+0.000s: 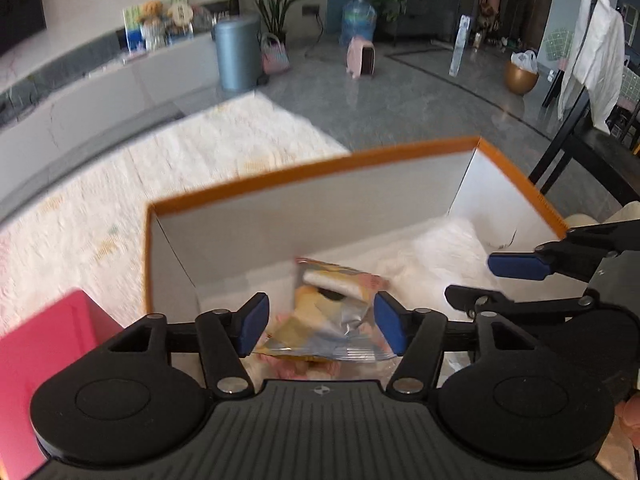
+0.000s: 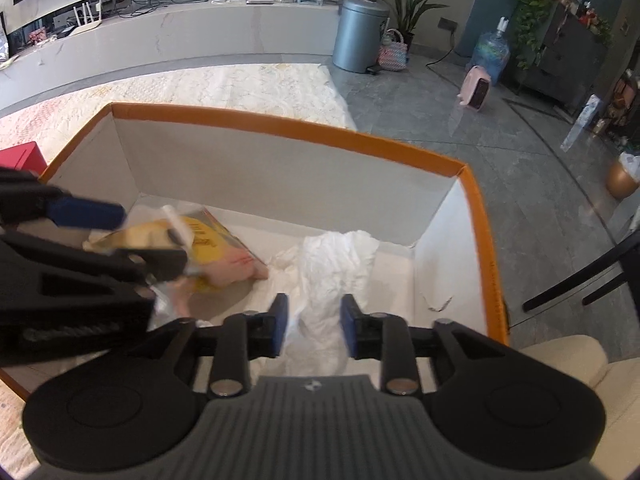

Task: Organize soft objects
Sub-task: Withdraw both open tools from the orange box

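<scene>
An orange-rimmed cardboard box [image 1: 304, 168] with white inner walls stands on the rug; it also shows in the right wrist view [image 2: 280, 126]. My left gripper [image 1: 318, 322] is open over the box, its blue pads either side of a crinkly yellow and silver plastic packet [image 1: 332, 312] that lies inside. The packet shows in the right wrist view [image 2: 216, 248] beside the left gripper [image 2: 132, 236]. My right gripper [image 2: 314, 326] is partly open around white crumpled fabric [image 2: 336, 276] in the box; whether the pads touch it is unclear. It also shows in the left wrist view [image 1: 480, 280].
A pink-red box [image 1: 44, 352] stands left of the orange box. A cream quilted rug [image 2: 200, 88] lies under both. Beyond are grey tile floor, a grey bin [image 2: 360, 36], a low white cabinet [image 2: 180, 40] and black chair legs [image 2: 580, 284] at right.
</scene>
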A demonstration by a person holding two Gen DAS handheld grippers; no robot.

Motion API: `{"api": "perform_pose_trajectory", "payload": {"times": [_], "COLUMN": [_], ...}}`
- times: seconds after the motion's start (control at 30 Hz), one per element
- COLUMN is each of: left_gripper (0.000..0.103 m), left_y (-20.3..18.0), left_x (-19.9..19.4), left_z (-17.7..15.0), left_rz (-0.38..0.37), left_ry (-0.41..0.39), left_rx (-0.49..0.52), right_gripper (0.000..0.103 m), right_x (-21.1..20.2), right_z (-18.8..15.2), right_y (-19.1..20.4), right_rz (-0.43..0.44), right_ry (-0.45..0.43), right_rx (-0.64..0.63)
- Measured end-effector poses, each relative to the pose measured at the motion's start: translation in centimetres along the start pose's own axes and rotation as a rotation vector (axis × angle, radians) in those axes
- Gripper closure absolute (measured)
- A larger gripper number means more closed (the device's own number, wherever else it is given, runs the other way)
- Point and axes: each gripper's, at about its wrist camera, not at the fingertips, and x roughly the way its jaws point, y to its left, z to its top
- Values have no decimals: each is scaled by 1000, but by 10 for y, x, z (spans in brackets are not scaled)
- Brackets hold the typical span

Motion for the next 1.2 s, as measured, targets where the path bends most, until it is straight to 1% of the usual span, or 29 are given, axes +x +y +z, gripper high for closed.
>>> {"api": "perform_pose_trajectory", "payload": {"times": [0.03, 0.13, 0.2, 0.27, 0.33, 0.4, 0.57, 0.7, 0.83, 0.9, 0.97, 1.07, 1.2], "left_gripper": [25, 25, 25, 25, 25, 25, 25, 25, 25, 25, 25, 26, 27], "left_y": [1, 1, 1, 3, 8, 13, 26, 34, 48, 56, 64, 76, 93], "left_x": [-4, -18, -30, -42, -58, -73, -116, -146, -169, -177, -182, -188, -197], "left_z": [1, 2, 1, -1, -5, -10, -32, -54, -83, -99, -115, -137, -164], "left_rz": [-2, 15, 31, 43, 38, 37, 54, 76, 110, 126, 160, 226, 259], "left_ry": [-13, -51, -89, -131, -168, -200, -287, -334, -344, -340, -324, -301, -274], "left_rx": [-2, -2, 3, -9, -29, -48, -85, -122, -160, -187, -205, -235, -308], "right_gripper": [58, 50, 47, 46, 41, 40, 39, 37, 36, 36, 36, 36, 38], "right_x": [-3, -14, -24, -35, -50, -66, -108, -136, -154, -160, -163, -164, -164], "right_z": [0, 1, 1, 0, -3, -8, -27, -45, -62, -69, -76, -86, -97], "right_y": [-1, -3, -2, -3, -3, -2, 5, 15, 36, 49, 64, 88, 119], "right_rz": [-4, -18, -39, -59, -67, -66, -27, 38, 93, 119, 150, 184, 248], "right_ry": [-11, -33, -53, -75, -111, -155, -246, -304, -332, -338, -341, -335, -320], "right_rx": [4, 7, -3, -7, -3, 10, 76, 136, 160, 163, 160, 129, 81]}}
